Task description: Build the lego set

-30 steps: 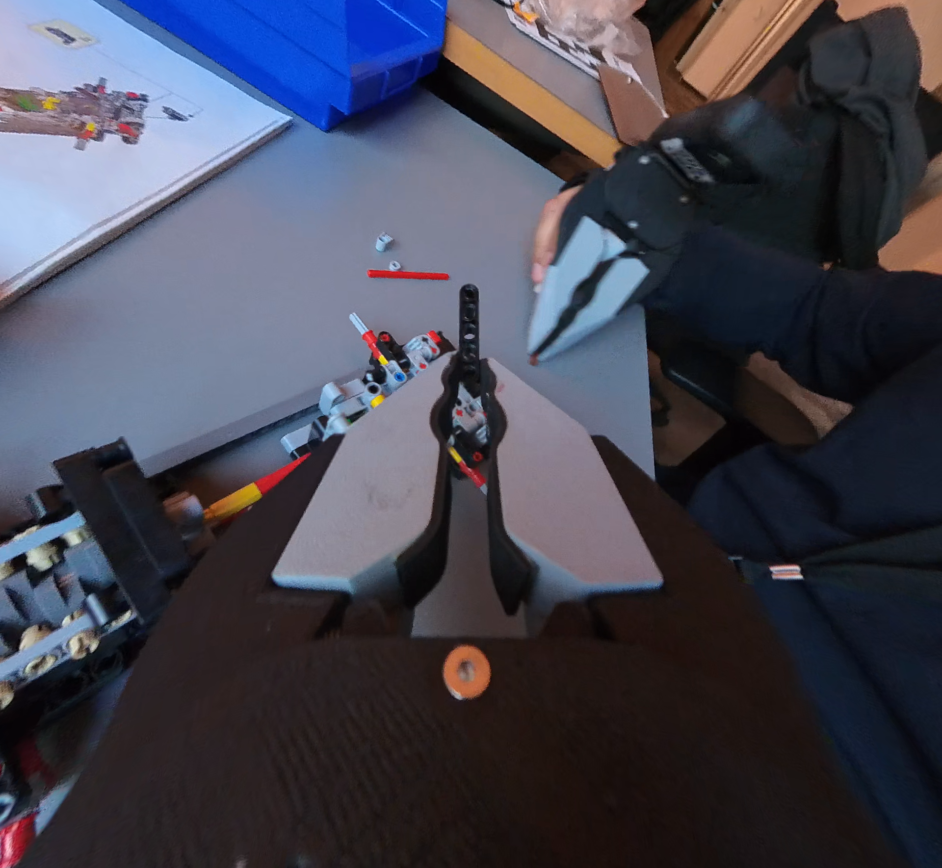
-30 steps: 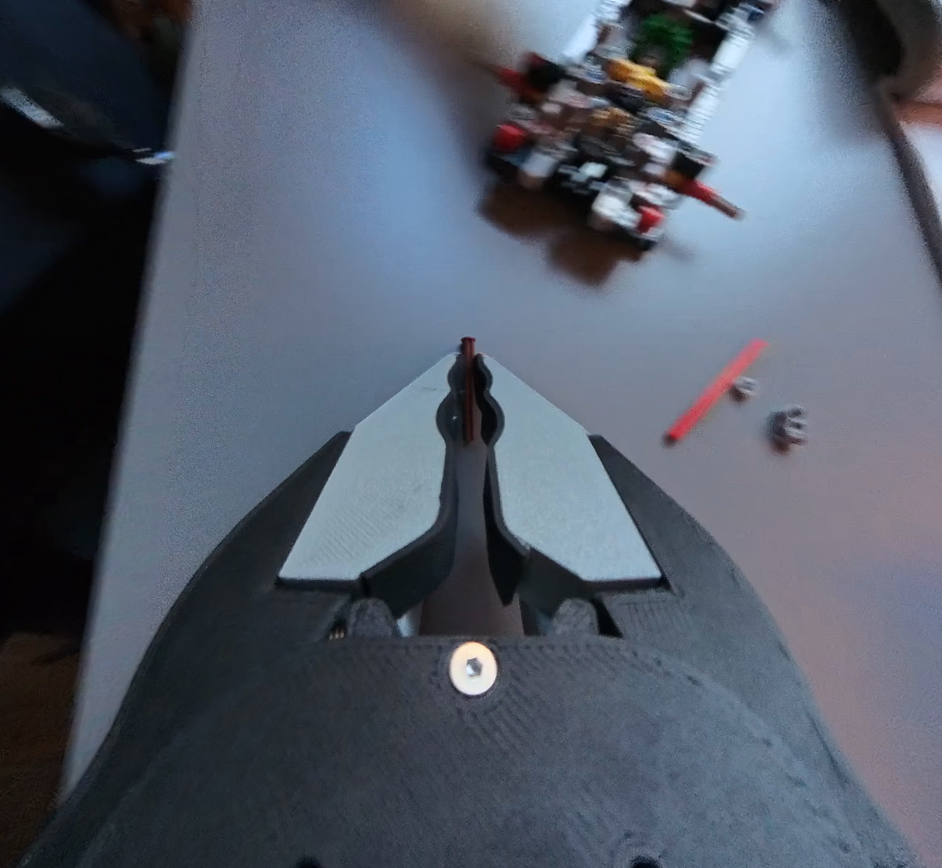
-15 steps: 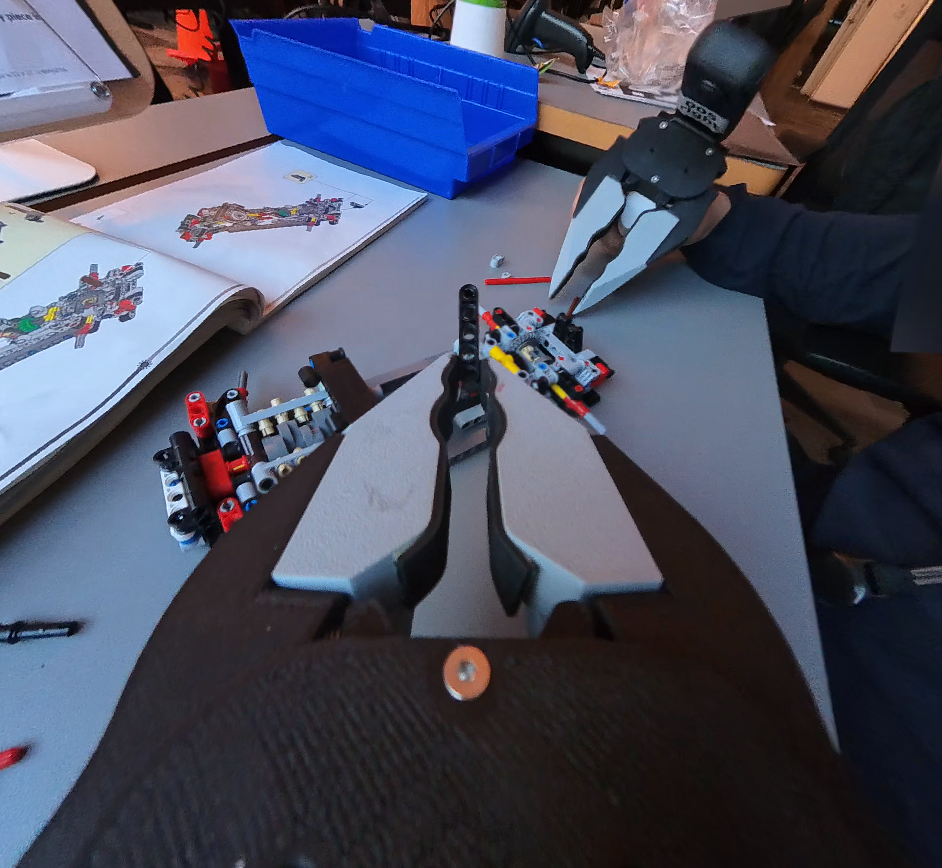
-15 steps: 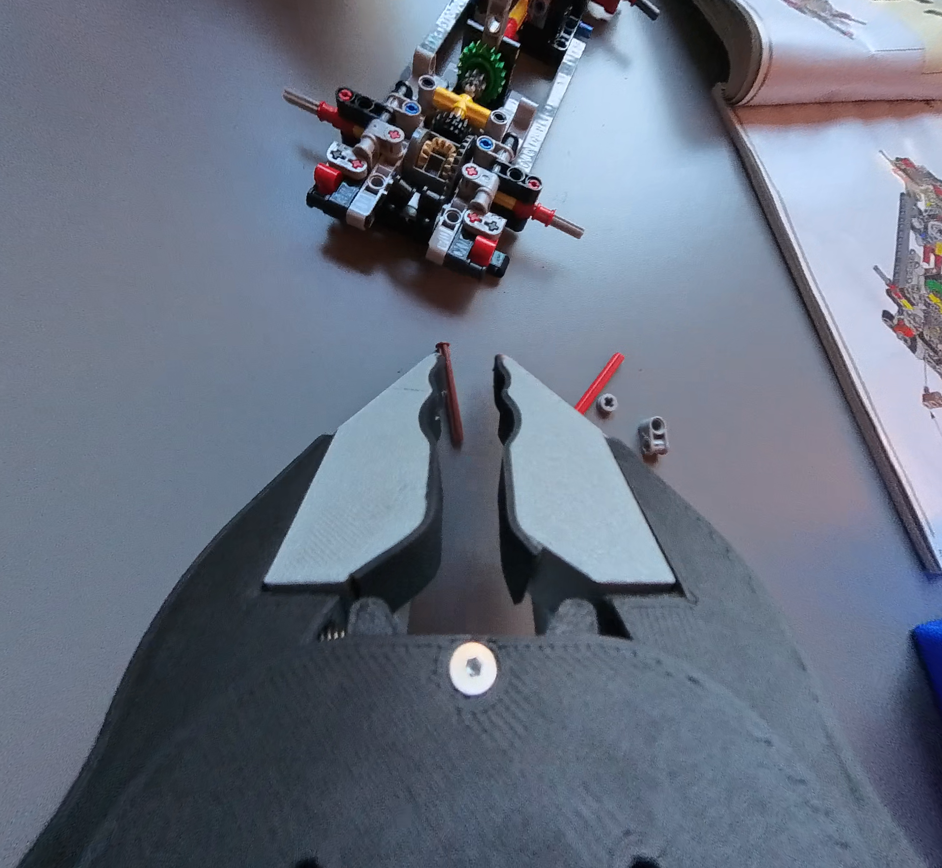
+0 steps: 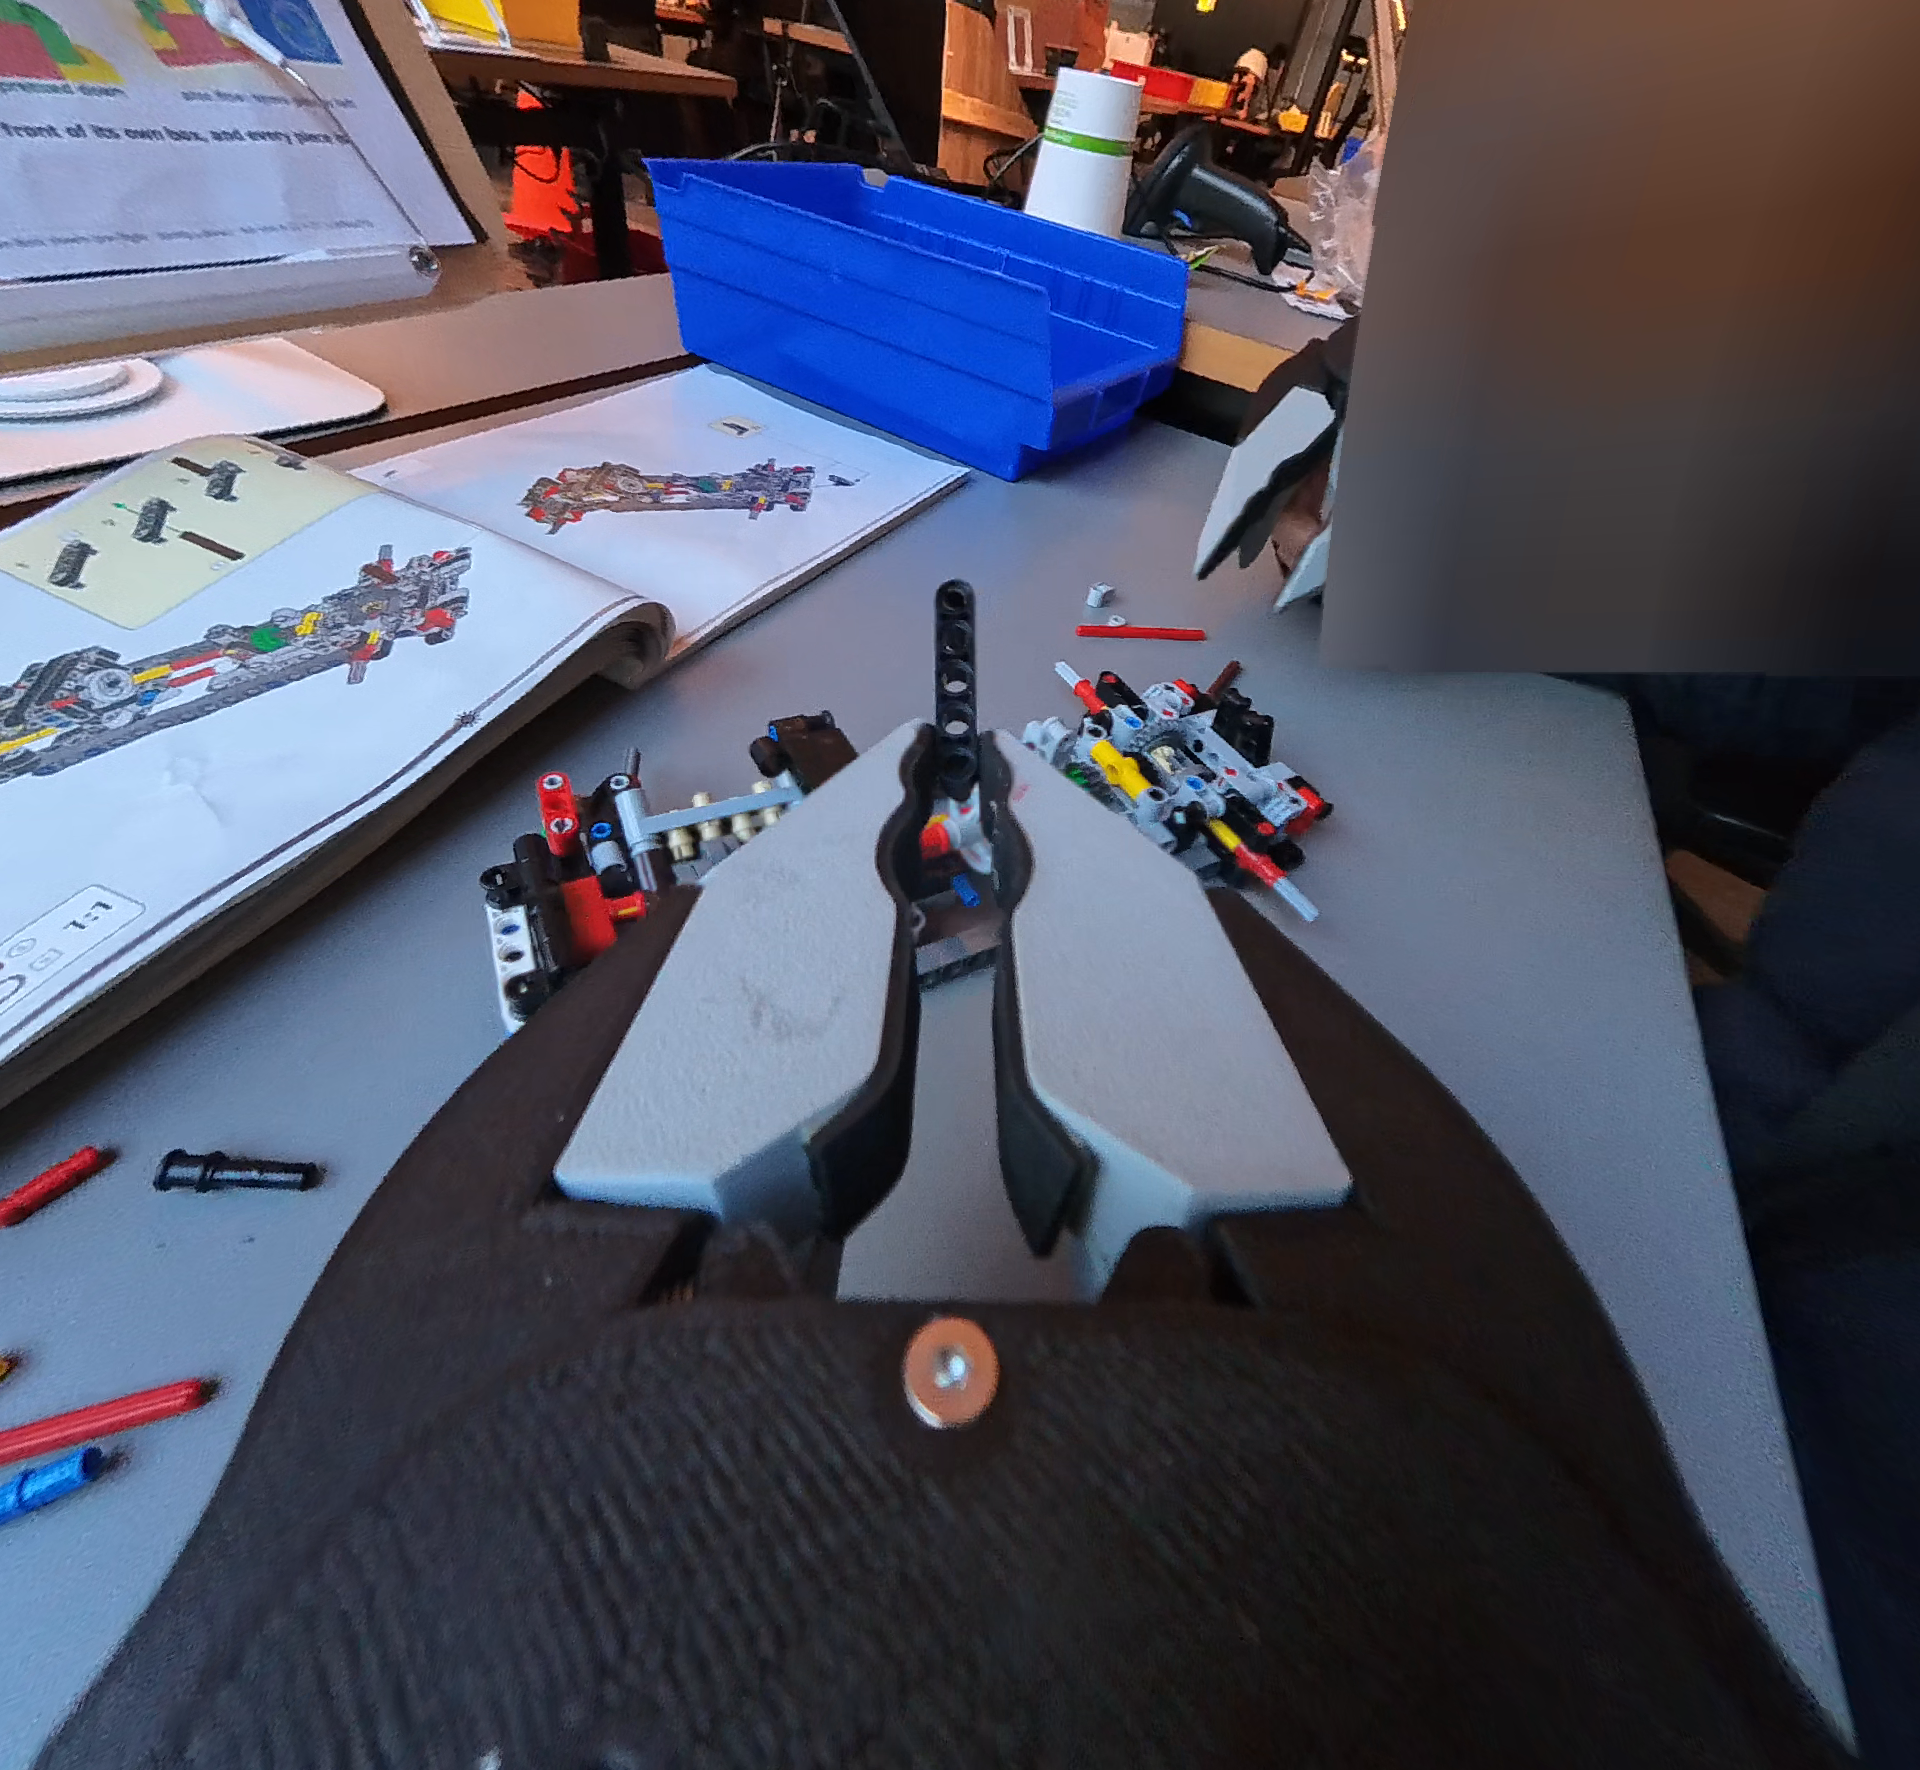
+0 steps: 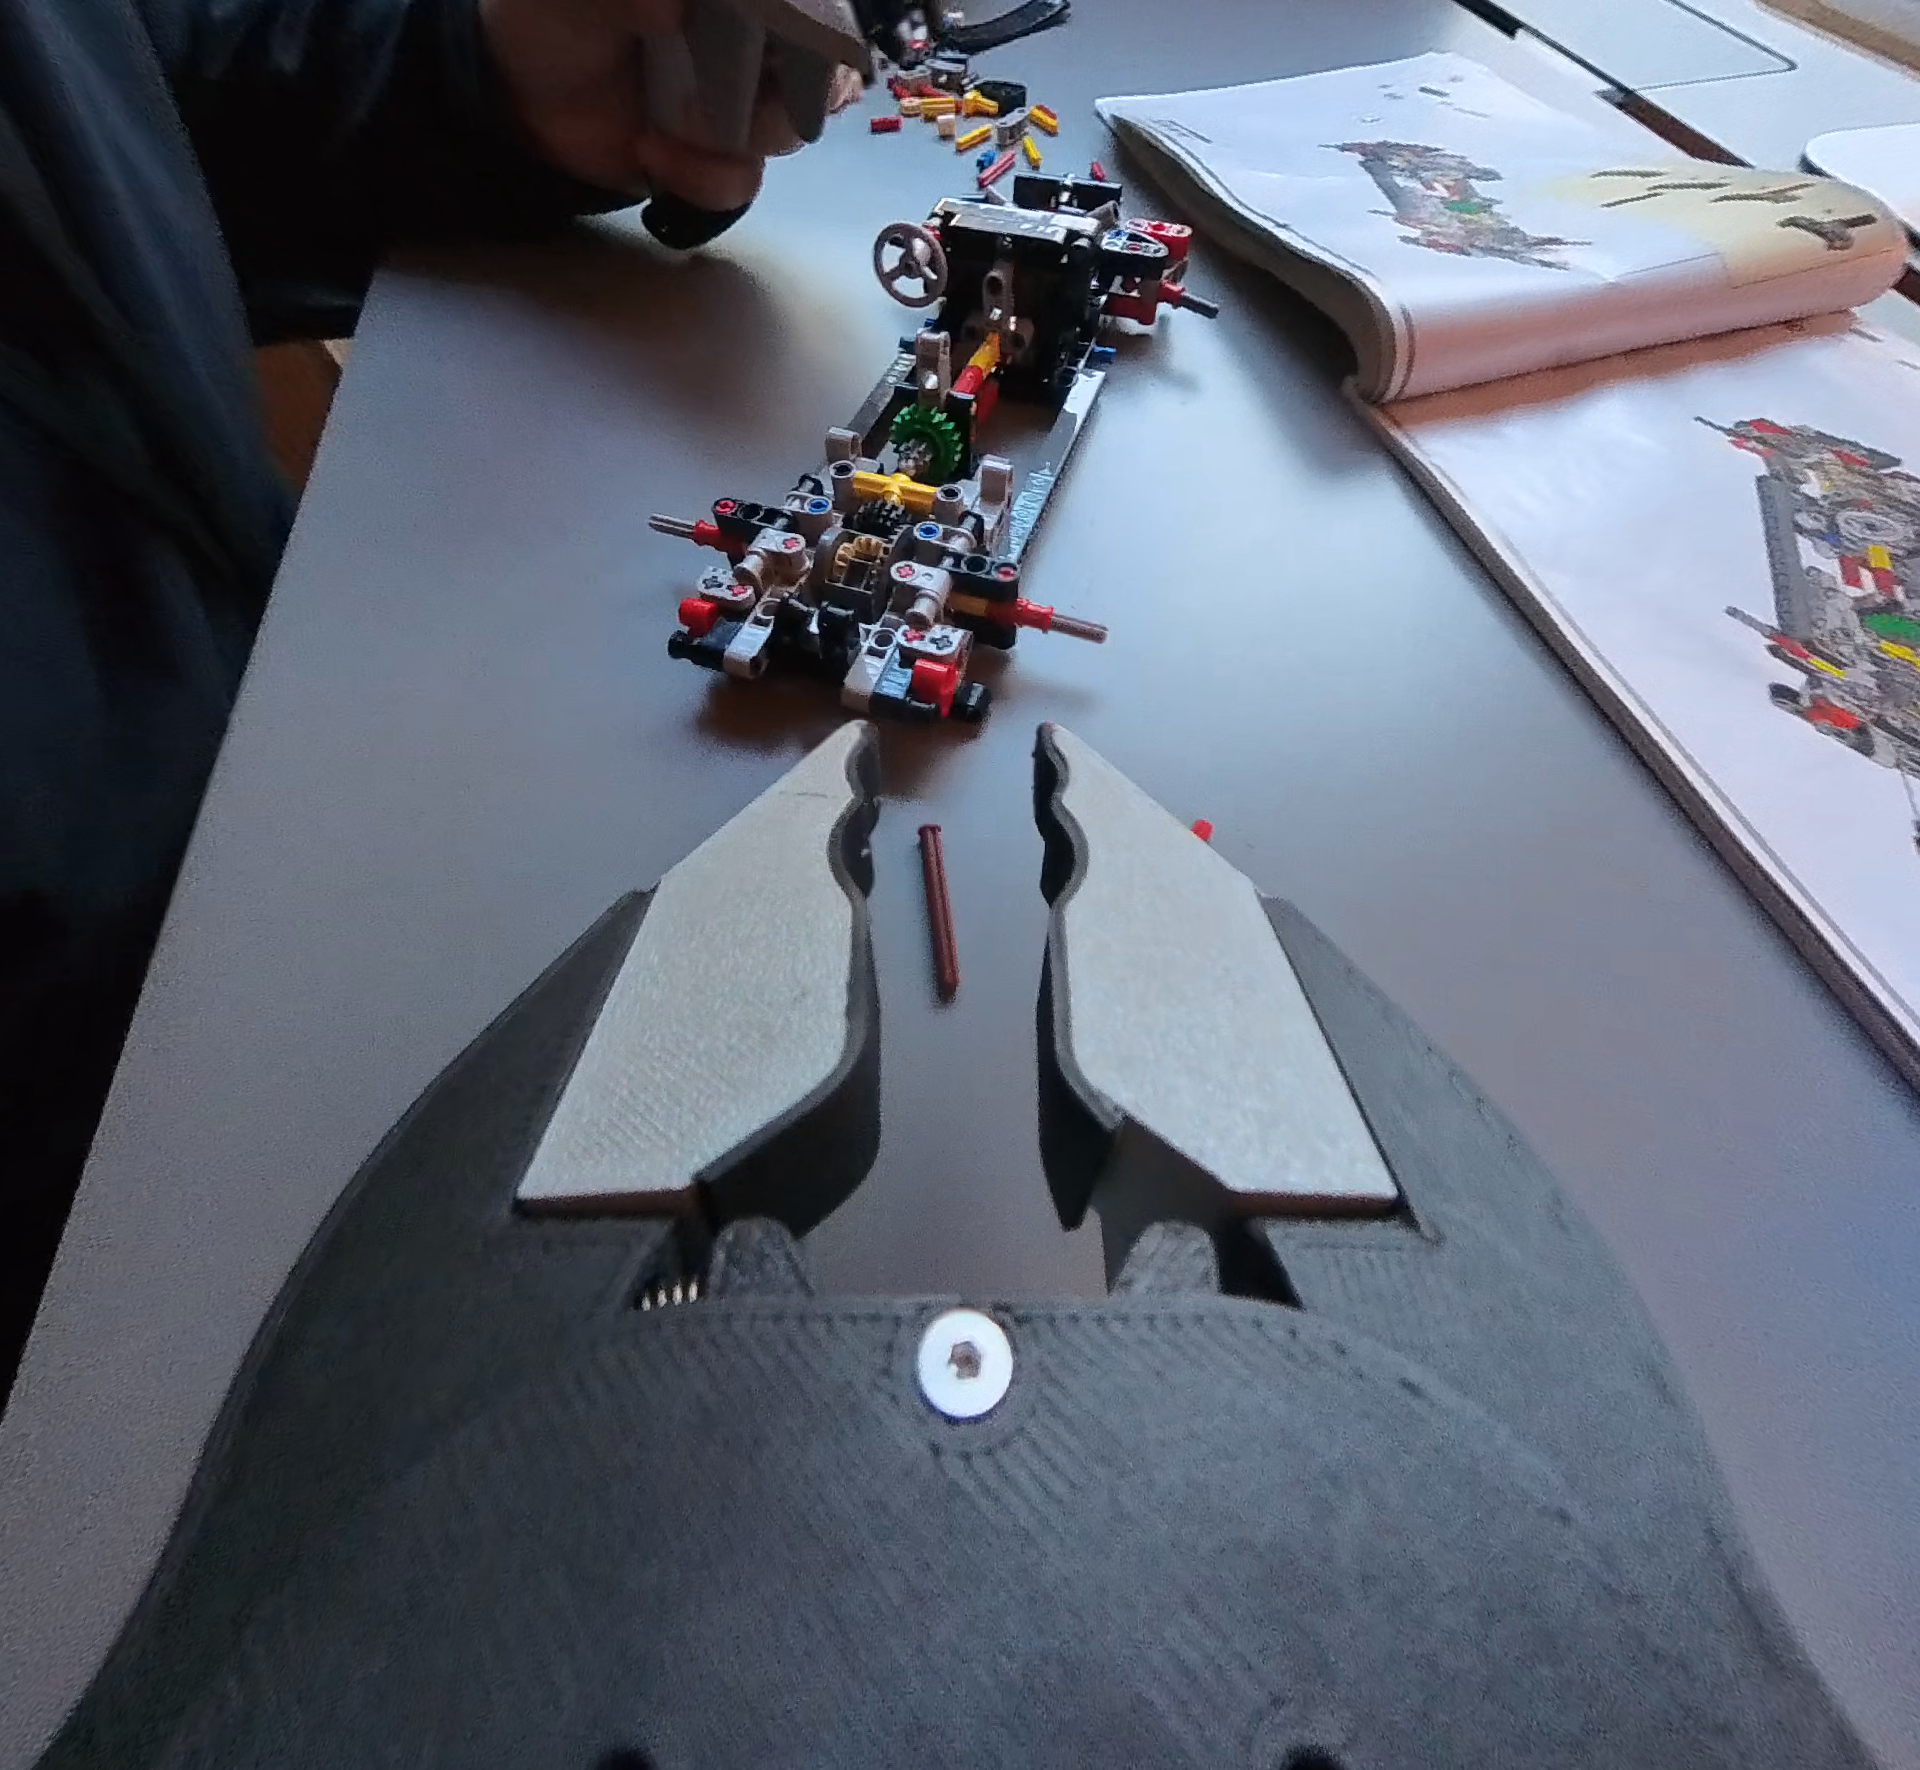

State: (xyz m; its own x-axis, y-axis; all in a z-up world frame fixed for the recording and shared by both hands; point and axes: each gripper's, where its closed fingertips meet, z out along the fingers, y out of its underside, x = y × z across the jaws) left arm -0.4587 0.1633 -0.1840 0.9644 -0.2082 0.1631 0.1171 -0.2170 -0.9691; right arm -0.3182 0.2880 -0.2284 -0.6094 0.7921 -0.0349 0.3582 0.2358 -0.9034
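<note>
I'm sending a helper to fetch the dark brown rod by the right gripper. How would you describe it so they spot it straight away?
Start at the grey table, at the near end of the long brick chassis. Just in front lies the brown rod, flat between the open fingers of the right gripper, touching neither. It is thin, plain, dark reddish-brown and loose, unlike the bright red rod nearby.

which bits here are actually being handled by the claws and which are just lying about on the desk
Being handled:
- black holed beam, clamped in the left claw
- dark red axle, lying loose on the table between the open right claw
- chassis build, just ahead

Lying about:
- instruction book
- blue bin
- red rod
</note>
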